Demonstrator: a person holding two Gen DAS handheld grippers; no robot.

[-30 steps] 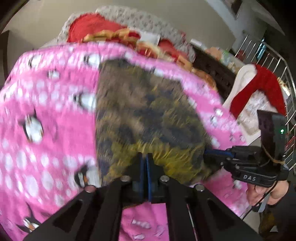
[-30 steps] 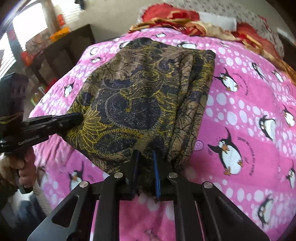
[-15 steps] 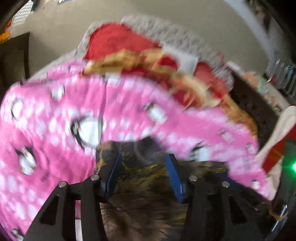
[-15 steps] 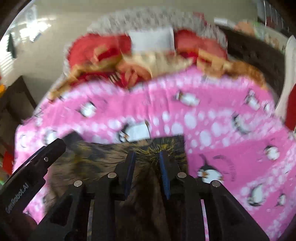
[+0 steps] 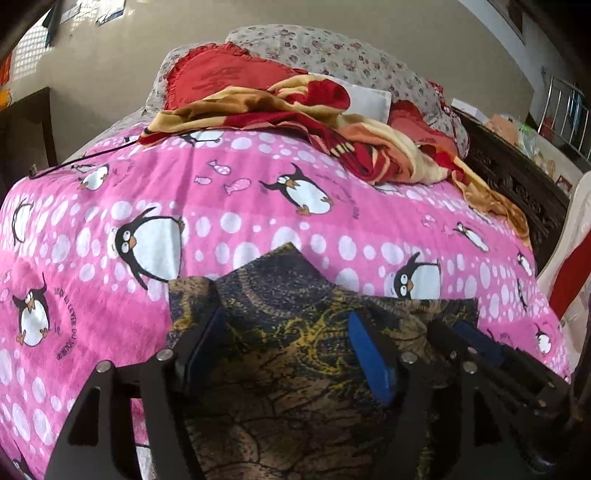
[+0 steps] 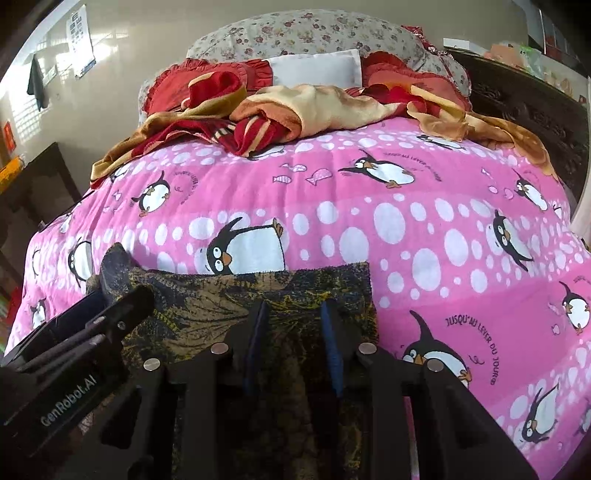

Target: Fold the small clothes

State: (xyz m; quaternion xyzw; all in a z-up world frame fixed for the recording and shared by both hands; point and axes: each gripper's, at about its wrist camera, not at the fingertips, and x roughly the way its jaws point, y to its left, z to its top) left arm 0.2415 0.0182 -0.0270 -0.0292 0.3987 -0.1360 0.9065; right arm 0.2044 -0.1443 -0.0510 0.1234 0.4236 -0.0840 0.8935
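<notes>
- A dark garment patterned in gold and navy is lying folded on the pink penguin blanket covering the bed, near its front edge
- The left hand-held gripper is hanging over the garment's left part with its blue-padded jaws spread wide; they have just been opening, and the cloth is lying beneath the gap, not pinched
- The right hand-held gripper is poised over the garment's right part, jaws standing a narrower way apart after having just been opening; the fabric under them is lying loose, no pad pressing on it
- In the right wrist view the left hand-held gripper is showing at the lower left, its tip just beside the garment's far left corner, which is sticking up
- A red and tan blanket is lying crumpled at the far end of the bed, in front of a floral pillow and a white pillow
</notes>
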